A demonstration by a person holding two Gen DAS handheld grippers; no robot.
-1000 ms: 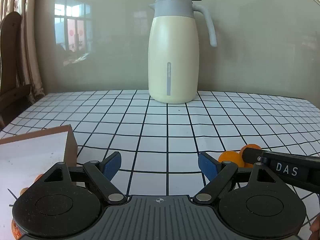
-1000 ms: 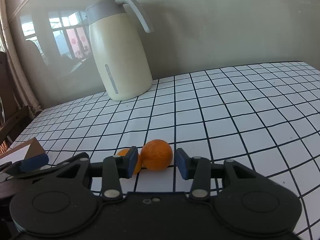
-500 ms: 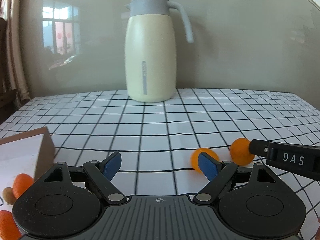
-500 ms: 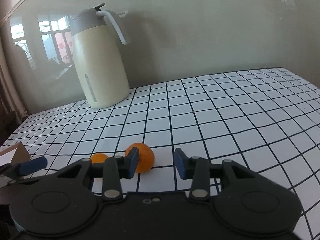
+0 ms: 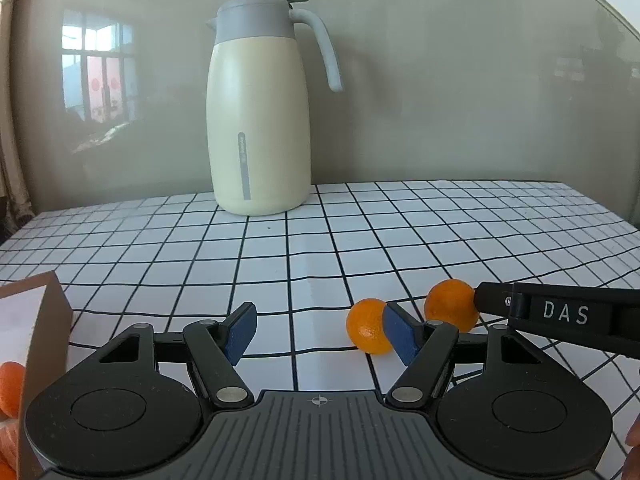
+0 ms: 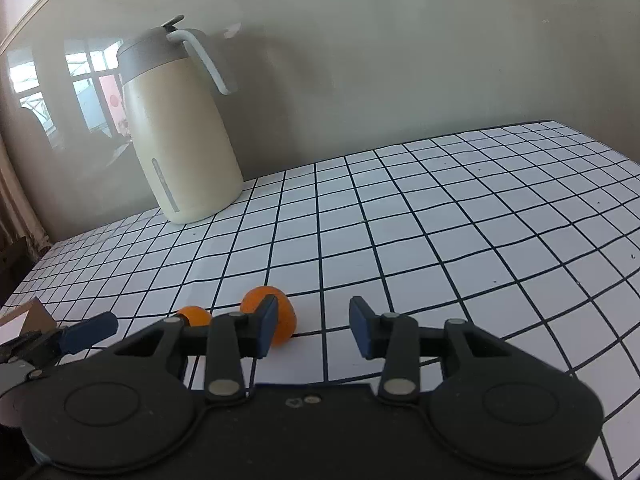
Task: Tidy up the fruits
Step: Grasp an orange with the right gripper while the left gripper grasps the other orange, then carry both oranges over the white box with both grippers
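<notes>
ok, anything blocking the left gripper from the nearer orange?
Nothing visible. The left gripper, jaws closing with nothing between them, has bare tablecloth ahead; the nearer orange sits just beyond its right finger, apart from the second orange.

thermos jug (image 5: 259,128): smooth satin cream body | tablecloth (image 5: 440,240): matt grid print | oranges (image 5: 366,331): dimpled glossy skin | box (image 5: 48,336): brown cardboard
</notes>
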